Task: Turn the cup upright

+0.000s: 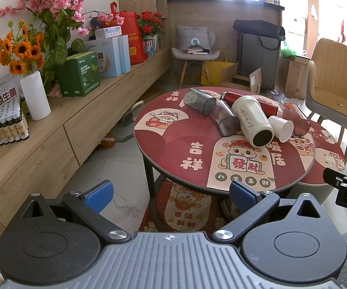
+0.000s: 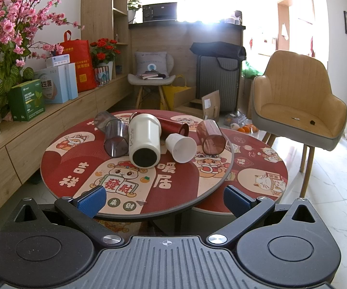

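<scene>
Cup (image 2: pixel 181 148) sideways, mouth toward camera

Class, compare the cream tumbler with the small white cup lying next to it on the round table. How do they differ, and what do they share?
The cream tumbler is larger and longer; the small white cup is short. The cream tumbler bears dark script along its side and its near end looks dark; the small white cup is plain, with a pale open mouth. The tumbler's sides run nearly straight, while the cup flares toward its mouth. Both lie on their sides on the round table, neither upright.
</scene>
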`<act>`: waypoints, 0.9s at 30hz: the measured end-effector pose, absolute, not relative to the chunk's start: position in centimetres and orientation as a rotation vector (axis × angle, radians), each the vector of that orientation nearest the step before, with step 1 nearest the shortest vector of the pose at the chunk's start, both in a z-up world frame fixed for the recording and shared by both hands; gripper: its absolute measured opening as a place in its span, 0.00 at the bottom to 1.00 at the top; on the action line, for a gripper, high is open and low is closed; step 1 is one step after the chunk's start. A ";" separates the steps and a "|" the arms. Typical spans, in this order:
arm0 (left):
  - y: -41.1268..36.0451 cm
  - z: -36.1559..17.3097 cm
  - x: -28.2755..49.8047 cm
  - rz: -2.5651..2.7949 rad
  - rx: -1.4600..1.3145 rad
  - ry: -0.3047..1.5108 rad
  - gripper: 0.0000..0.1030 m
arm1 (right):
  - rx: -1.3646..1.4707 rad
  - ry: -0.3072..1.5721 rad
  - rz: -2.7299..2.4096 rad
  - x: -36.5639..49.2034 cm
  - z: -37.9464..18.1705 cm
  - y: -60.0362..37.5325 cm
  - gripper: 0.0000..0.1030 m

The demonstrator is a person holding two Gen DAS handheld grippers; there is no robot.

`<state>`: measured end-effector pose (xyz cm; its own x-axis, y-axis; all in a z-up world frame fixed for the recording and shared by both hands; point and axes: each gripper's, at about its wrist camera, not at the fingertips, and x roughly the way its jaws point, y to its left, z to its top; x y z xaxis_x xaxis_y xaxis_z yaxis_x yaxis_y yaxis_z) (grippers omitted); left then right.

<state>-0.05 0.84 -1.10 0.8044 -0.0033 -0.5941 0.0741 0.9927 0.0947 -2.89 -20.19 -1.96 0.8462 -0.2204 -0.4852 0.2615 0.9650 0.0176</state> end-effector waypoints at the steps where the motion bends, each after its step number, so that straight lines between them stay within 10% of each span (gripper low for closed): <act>1: 0.8 -1.0 0.0 -0.041 0.115 0.635 1.00 | 0.084 0.501 -0.254 -2.9 -2.0 -20.2 1.00; 27: 0.6 -1.4 11.5 -0.046 0.086 0.716 1.00 | 0.084 0.528 -0.241 4.3 -4.4 -22.4 1.00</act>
